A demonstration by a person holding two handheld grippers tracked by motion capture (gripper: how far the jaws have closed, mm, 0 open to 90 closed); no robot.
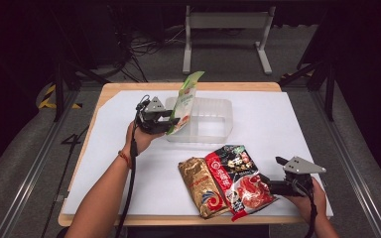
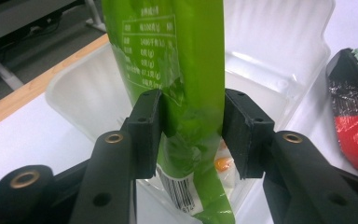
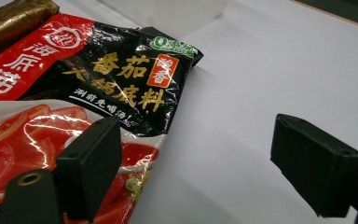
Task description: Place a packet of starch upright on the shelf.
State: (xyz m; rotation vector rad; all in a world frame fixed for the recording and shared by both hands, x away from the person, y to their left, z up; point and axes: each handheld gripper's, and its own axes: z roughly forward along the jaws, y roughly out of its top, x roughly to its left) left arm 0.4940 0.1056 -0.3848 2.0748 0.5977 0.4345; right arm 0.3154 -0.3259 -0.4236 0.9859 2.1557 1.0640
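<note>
A green pouch [image 1: 184, 101] stands tilted in the left end of a clear plastic bin [image 1: 213, 130], its top sticking up above the rim. My left gripper [image 1: 171, 124] sits at the bin's left side. In the left gripper view the green pouch [image 2: 191, 70] fills the gap of my left gripper [image 2: 192, 100]; the pads flank it loosely and do not squeeze it. My right gripper [image 1: 274, 174] rests open at the table's front right, beside a red-and-black hotpot pouch [image 1: 238, 178]. In the right gripper view, one jaw of the right gripper [image 3: 196, 140] hangs over that pouch [image 3: 121, 74] and the other over bare white surface.
A gold-brown pouch [image 1: 203, 186] lies flat against the left side of the red-and-black one, near the front edge. The white sheet [image 1: 278, 114] covers the wooden table. A metal frame stands on the floor beyond the far edge.
</note>
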